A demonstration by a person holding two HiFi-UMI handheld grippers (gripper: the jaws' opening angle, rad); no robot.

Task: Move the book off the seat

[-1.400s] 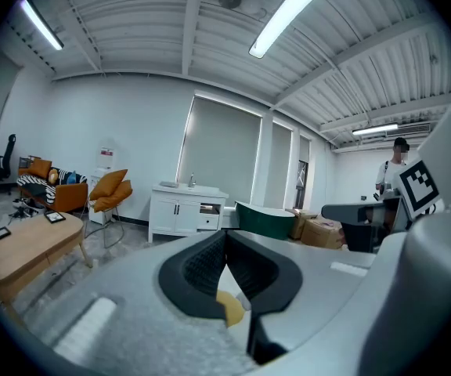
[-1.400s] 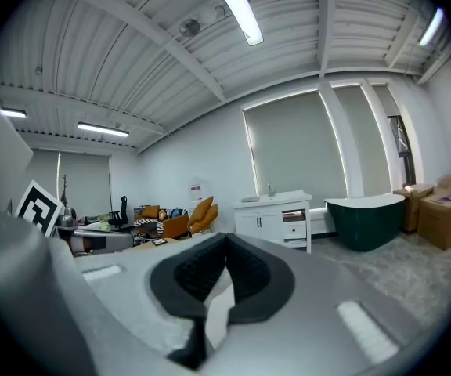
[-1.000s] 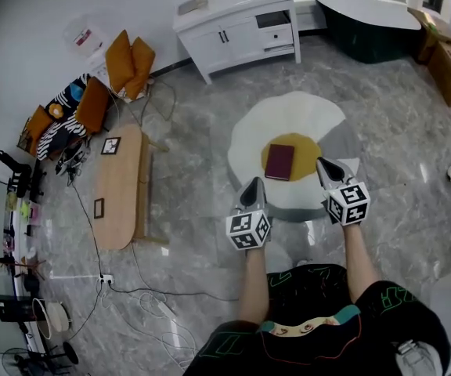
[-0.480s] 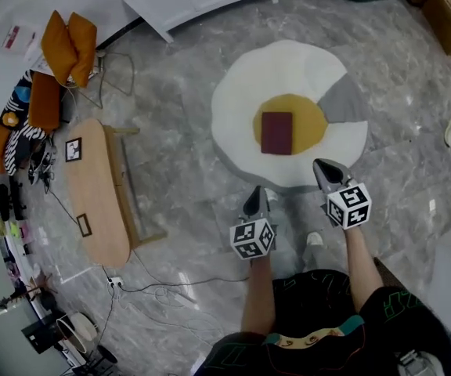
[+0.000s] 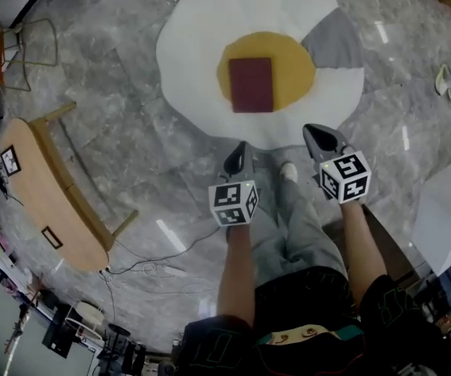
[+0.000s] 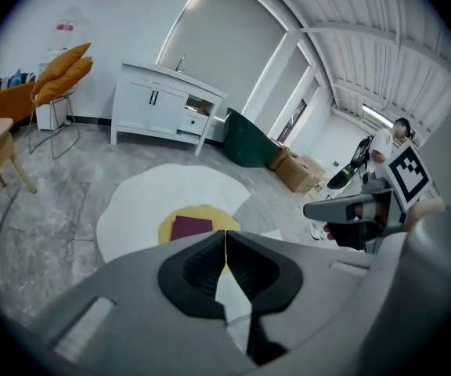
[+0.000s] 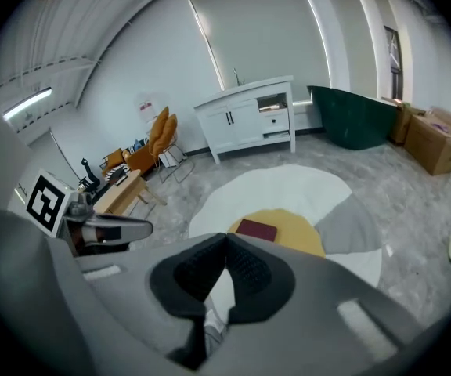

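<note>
On the marble floor [image 5: 131, 147] lies the seat [image 5: 202, 22], a flat egg-shaped cushion. It is white, with a round yellow middle and a grey wedge on its right. The book [image 5: 250, 84], dark red and closed, lies flat on the yellow middle, a little left of its centre.

Both grippers hang at the seat's near edge, apart from the book. The left gripper [image 5: 239, 149] points towards the far side, its tips at the near white rim. Its jaws are together with nothing between them. The right gripper [image 5: 314, 134] is to the right of it, its tips at the near rim, just near of the grey wedge. Its jaws are likewise pressed together and empty.

Between the two grippers a white shoe [image 5: 288, 171] of the person stands on the floor, just near of the seat. A wooden bench [image 5: 37, 202] stands well to the left, with cables [image 5: 155, 261] on the floor beside it.

The left gripper view shows a white cabinet [image 6: 159, 108] against the far wall. Orange cushions [image 6: 63, 70] are to its left. A dark green tub [image 6: 245, 141] and cardboard boxes [image 6: 296, 171] are to its right.
</note>
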